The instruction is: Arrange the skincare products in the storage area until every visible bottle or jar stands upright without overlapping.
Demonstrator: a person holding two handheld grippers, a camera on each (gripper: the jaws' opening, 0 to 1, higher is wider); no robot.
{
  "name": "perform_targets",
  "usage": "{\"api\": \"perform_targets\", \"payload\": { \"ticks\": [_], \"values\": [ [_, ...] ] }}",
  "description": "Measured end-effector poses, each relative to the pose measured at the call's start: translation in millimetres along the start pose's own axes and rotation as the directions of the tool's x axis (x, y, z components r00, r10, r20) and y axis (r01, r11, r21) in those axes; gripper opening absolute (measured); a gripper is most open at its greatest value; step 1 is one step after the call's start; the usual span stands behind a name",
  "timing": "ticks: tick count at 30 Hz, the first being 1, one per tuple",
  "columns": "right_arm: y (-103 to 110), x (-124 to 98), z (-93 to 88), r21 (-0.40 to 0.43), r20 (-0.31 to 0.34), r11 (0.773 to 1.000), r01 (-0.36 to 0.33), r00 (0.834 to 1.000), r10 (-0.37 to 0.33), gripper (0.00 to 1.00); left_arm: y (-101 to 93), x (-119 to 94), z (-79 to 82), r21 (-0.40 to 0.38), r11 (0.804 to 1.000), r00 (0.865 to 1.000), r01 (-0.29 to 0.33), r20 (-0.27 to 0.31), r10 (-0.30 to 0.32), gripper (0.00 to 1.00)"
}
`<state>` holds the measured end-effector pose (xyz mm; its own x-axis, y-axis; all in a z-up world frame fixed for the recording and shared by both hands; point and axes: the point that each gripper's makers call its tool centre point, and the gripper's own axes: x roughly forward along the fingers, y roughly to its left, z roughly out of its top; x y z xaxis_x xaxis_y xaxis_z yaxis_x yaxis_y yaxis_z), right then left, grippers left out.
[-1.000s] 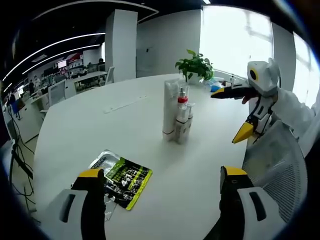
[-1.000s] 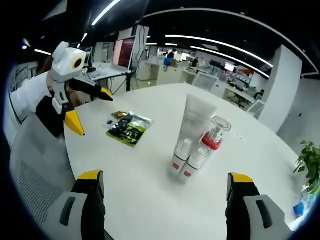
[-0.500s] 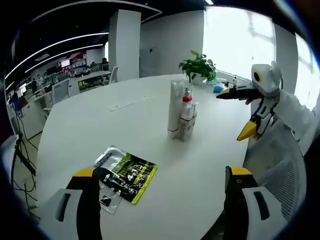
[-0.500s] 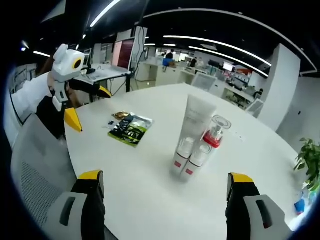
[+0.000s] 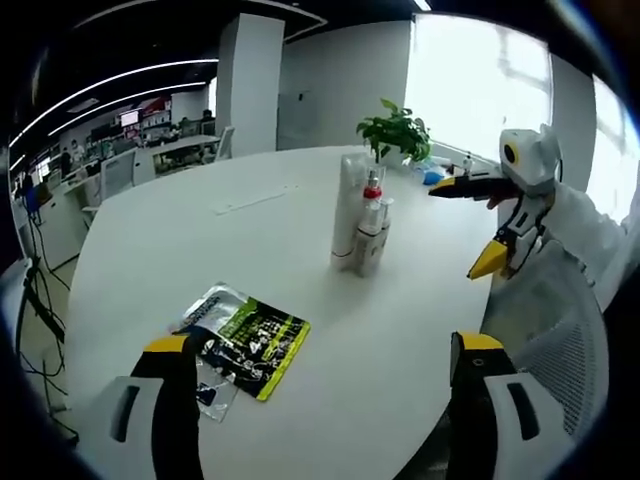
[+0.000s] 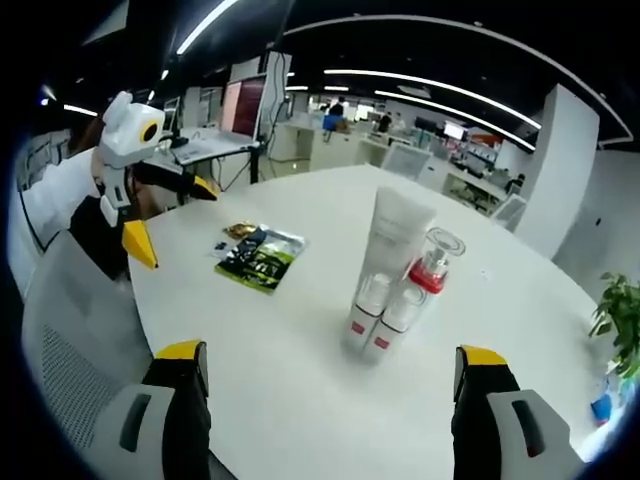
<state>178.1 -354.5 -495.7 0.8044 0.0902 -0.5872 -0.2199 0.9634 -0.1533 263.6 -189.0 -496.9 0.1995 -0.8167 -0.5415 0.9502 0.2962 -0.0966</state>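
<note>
Left gripper view: the left gripper (image 5: 318,372), jaws wide apart and empty, hangs over a white table (image 5: 150,250). A sachet (image 5: 243,340) lies flat near the left jaw. Mid-table, a tube (image 5: 346,208) and bottles (image 5: 370,230) stand upright, clustered. The right gripper (image 5: 478,224) enters at right, jaws apart.

Right gripper view: jaws apart, empty. Tube (image 6: 392,240), a red-collared pump bottle (image 6: 430,265) and two small bottles (image 6: 380,320) stand touching. The sachet (image 6: 256,257) lies well apart.
</note>
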Motion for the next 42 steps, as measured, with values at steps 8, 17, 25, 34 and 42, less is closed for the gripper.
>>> {"api": "perform_targets", "payload": {
  "ticks": [8, 17, 25, 34, 42],
  "values": [
    [13.7, 10.5, 0.2, -0.027, -0.016, 0.998, -0.048, 0.999, 0.047, 1.00, -2.9, 3.4, -6.1, -0.010, 1.000, 1.000, 0.012, -0.016, -0.012, 0.99],
    [32.4, 21.5, 4.2, -0.038, -0.019, 0.993, -0.115, 0.993, 0.114, 0.93, 7.4, 5.1, -9.9, -0.038, 0.999, 1.000, 0.001, -0.020, -0.002, 0.99],
    [45.9, 32.8, 9.6, -0.049, -0.017, 0.986, -0.159, 0.987, 0.159, 0.85, 15.2, 4.1, -16.8, -0.054, 0.999, 1.000, -0.007, -0.031, 0.005, 0.99],
    [63.2, 51.1, 22.2, -0.081, -0.009, 0.971, -0.224, 0.975, 0.224, 0.76, 13.5, 2.2, -18.5, -0.074, 0.997, 0.999, -0.013, -0.032, 0.011, 0.99],
    [75.2, 67.1, 28.3, -0.112, -0.007, 0.958, -0.264, 0.964, 0.265, 0.61, 12.6, 2.5, -24.5, -0.098, 0.995, 0.999, -0.011, -0.037, 0.007, 0.99]
  ]
}}
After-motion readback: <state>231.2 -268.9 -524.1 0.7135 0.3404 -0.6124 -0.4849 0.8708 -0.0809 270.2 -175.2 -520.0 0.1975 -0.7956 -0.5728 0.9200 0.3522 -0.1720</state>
